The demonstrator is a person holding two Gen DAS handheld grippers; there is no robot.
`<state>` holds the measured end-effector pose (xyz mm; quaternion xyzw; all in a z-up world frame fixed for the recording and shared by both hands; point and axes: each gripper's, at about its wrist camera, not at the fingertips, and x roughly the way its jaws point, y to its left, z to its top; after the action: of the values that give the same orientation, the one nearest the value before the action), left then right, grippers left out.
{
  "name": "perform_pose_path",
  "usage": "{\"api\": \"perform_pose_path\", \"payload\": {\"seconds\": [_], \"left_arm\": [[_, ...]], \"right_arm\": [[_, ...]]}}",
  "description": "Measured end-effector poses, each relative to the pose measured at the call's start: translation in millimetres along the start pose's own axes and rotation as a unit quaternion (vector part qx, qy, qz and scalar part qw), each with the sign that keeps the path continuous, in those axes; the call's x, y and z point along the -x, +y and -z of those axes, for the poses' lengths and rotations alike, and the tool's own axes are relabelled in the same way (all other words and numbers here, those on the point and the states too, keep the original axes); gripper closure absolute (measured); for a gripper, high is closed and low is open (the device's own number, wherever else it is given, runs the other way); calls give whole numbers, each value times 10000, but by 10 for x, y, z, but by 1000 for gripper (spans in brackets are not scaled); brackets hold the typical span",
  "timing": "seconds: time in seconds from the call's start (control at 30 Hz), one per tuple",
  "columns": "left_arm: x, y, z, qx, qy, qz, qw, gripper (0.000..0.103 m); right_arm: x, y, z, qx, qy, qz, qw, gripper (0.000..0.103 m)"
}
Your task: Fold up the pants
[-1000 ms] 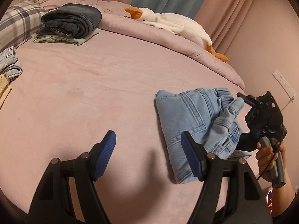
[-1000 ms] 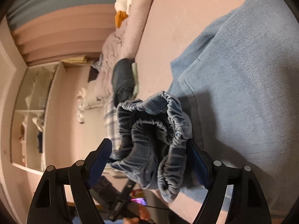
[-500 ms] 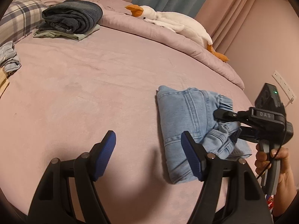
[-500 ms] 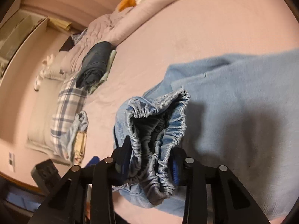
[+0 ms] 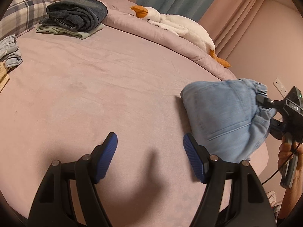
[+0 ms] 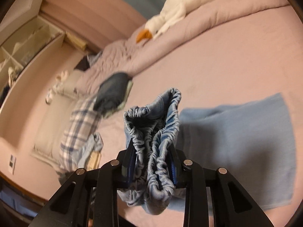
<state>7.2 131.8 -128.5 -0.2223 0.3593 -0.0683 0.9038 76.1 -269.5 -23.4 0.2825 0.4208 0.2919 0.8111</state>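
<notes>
The folded light-blue denim pants (image 5: 223,113) hang partly lifted off the pink bed at the right. My right gripper (image 6: 152,160) is shut on their bunched elastic waistband (image 6: 162,124); the rest of the pants (image 6: 246,141) hangs blurred beyond it. In the left wrist view the right gripper (image 5: 265,106) pinches the waistband at the pants' right side, held by a hand. My left gripper (image 5: 150,149) is open and empty above the bed, with its right finger close to the pants' lower left edge.
A stack of folded dark and green clothes (image 5: 75,19) lies at the back left by a plaid pillow (image 5: 22,13). A white plush goose (image 5: 176,26) lies on the rolled duvet at the back. More clothes (image 5: 8,51) lie at the left edge.
The right gripper has closed fully on the waistband and lifted the pants off the bed, so they bulge upward. The left gripper stays open in about the same place.
</notes>
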Motion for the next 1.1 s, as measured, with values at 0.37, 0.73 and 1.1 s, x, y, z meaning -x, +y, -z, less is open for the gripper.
{"api": "perform_pose_path", "payload": {"seconds": [0.37, 0.73, 1.1], "left_arm": [[-221, -407, -51, -463, 335, 167, 9982, 31], [-746, -1061, -207, -1094, 776, 411, 9901, 31], [-1221, -1740, -490, -1702, 992, 697, 9779, 31]], "right_arm": [[230, -723, -42, -496, -93, 622, 9968, 73], [192, -1262, 52, -1097, -150, 424, 9929, 70], [824, -941, -3, 124, -680, 1463, 9868, 54]]}}
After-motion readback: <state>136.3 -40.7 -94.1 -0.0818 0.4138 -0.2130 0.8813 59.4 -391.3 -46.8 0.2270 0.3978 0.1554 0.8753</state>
